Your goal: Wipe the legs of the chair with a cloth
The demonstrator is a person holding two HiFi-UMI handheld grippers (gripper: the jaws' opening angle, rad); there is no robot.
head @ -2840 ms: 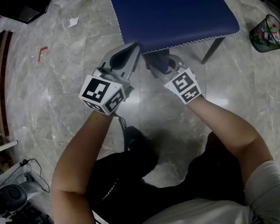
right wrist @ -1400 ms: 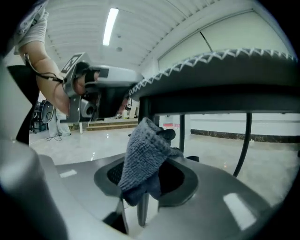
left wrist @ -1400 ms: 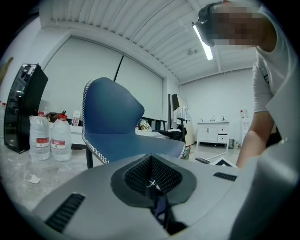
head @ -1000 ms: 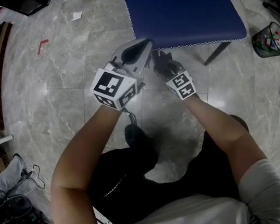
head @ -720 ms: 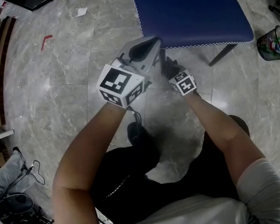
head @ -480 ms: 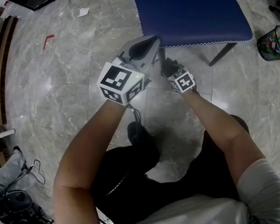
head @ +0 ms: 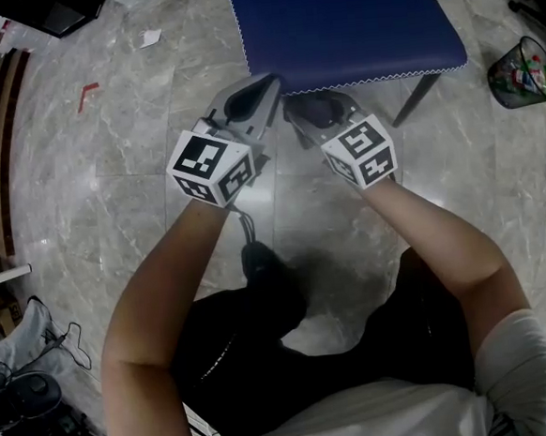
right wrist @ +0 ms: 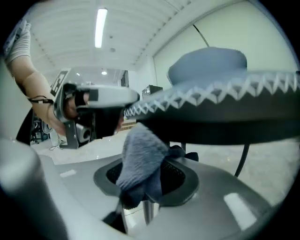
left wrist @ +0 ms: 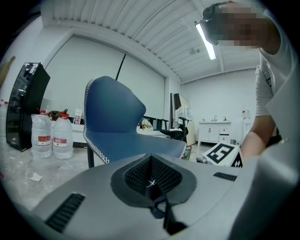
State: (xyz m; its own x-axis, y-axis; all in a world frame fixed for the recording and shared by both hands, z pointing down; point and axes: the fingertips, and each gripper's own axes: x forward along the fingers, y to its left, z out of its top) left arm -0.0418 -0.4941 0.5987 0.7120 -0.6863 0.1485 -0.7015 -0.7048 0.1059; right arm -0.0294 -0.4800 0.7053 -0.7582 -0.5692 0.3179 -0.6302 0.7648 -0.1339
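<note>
Your left gripper (head: pixel 264 86) has its fingers pressed together with nothing between them, and their tips sit at the front corner of the blue chair (head: pixel 342 19), right against the stitched edge of the seat. Your right gripper (head: pixel 310 113) is just beside them on the right, and its fingers reach under that same front edge. Its jaws are closing with the grey cloth (right wrist: pixel 140 157) between them. The cloth is bunched up, rises out of the fingers and reaches the underside of the seat just above them. A short length of bright metal tube (right wrist: pixel 146 212) shows directly below the cloth, in the gap between the fingers (I cannot tell whether it is one of the chair's legs). A slim dark leg (right wrist: pixel 242 159) runs down from the seat beyond the right fingers and off to their right, well apart from the cloth. Far to the right of those fingers a black mesh bin (head: pixel 522 66) stands on the marble floor (head: pixel 136 157). It holds crumpled rubbish in green, red and white. Ahead of your left fingers and well off to their left, two clear plastic jugs (left wrist: pixel 52 138) with red caps and red labels stand side by side on the floor. How full they are cannot be made out.
</note>
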